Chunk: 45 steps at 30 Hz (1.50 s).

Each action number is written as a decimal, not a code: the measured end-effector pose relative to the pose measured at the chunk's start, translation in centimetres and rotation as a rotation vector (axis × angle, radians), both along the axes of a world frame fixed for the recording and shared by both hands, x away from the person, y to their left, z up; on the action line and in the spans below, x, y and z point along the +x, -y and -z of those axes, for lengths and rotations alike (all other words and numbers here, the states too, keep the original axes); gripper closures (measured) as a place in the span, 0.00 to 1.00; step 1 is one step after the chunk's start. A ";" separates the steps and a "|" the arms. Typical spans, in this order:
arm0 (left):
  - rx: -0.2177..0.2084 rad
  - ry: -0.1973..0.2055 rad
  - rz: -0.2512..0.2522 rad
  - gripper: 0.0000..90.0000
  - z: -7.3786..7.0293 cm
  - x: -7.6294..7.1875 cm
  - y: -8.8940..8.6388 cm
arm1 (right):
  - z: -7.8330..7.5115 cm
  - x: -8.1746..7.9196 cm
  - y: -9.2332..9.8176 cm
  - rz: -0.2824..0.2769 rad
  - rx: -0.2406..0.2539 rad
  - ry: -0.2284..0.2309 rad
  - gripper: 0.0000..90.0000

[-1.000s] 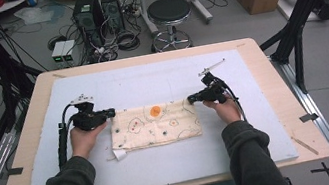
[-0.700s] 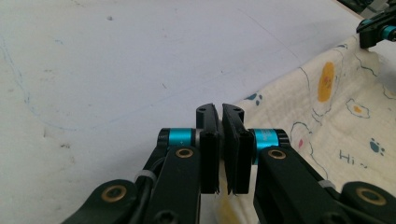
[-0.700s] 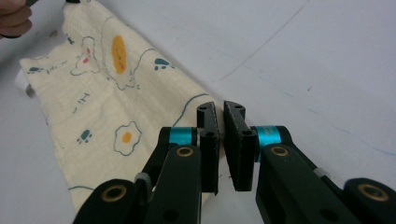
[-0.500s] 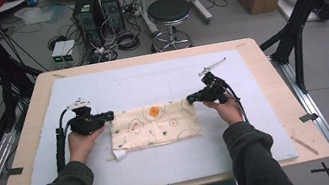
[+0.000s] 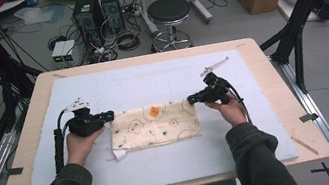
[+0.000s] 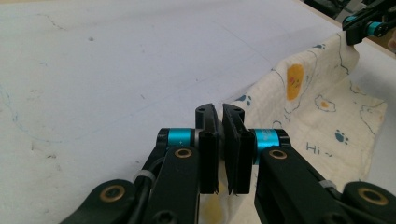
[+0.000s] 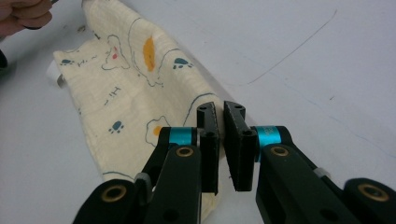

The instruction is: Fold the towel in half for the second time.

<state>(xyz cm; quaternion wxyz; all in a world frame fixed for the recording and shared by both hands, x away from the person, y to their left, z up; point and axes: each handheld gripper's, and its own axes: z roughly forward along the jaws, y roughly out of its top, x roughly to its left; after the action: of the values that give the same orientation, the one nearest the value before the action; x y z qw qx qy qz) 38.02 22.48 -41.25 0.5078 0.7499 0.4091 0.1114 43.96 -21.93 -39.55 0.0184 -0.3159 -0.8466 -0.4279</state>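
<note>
Folding work on a printed cloth (image 5: 155,124), which is lying folded into a flat rectangle mid-surface on the white mat (image 5: 164,163), between both hands. Left gripper (image 5: 105,116) is sitting at the cloth's left far corner, right gripper (image 5: 193,99) at the right far corner. Both are clenched nearly shut. In the left gripper view the jaws are standing almost together with cloth running under and beside them (image 6: 299,116); in the right gripper view the same, cloth edge passing at the jaws (image 7: 135,93). Judging each is pinching a corner of the top layer, but can't tell for sure that fabric is between the pads. Holding both far corners at once is likely keeping the edge taut and straight for the next fold or for lifting.

Print: fried eggs, blue paw marks, squiggly outlines. Writing on the cloth is reading "Hi" (image 6: 312,148); anything after it is too small. A small white tag (image 5: 119,154) is sticking out at the near left corner, text unreadable.
</note>
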 end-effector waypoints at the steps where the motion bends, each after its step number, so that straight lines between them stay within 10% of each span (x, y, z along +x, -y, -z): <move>1: 0.004 0.006 0.006 0.94 -0.1 0.0 0.0 | 0.0 0.0 0.0 -0.006 -0.001 0.007 0.94; 45: 0.050 0.056 0.114 0.92 0.6 -4.6 -0.3 | 1.3 -4.2 1.1 -0.074 0.018 0.010 0.94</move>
<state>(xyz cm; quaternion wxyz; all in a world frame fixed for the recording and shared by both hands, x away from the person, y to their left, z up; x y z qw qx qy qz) 33.40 22.78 -41.86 0.5056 0.7811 0.3483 0.1133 39.78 -23.00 -40.85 0.0329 -0.2821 -0.8538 -0.4363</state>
